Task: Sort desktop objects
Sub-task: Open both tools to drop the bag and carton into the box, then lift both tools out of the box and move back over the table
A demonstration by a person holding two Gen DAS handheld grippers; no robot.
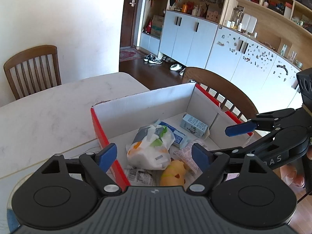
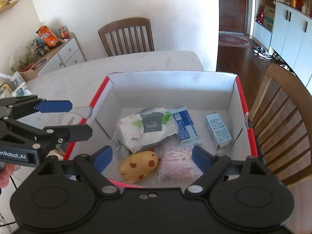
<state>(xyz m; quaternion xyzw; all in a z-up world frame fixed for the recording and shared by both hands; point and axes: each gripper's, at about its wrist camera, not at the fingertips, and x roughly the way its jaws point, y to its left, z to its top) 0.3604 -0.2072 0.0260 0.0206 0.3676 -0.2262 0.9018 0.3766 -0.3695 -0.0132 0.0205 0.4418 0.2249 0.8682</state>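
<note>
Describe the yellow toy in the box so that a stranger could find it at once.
Look into the open cardboard box with red outer sides on the white table. At its near edge, between a white plastic-wrapped pack and a pink printed packet, lies the yellow toy. Only it is rounded and yellow with reddish spots.

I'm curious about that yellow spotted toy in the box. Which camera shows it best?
The right wrist view: the yellow spotted toy lies whole and unobstructed in the box. In the left wrist view the toy is partly cut off by the camera's own claw body.
</note>
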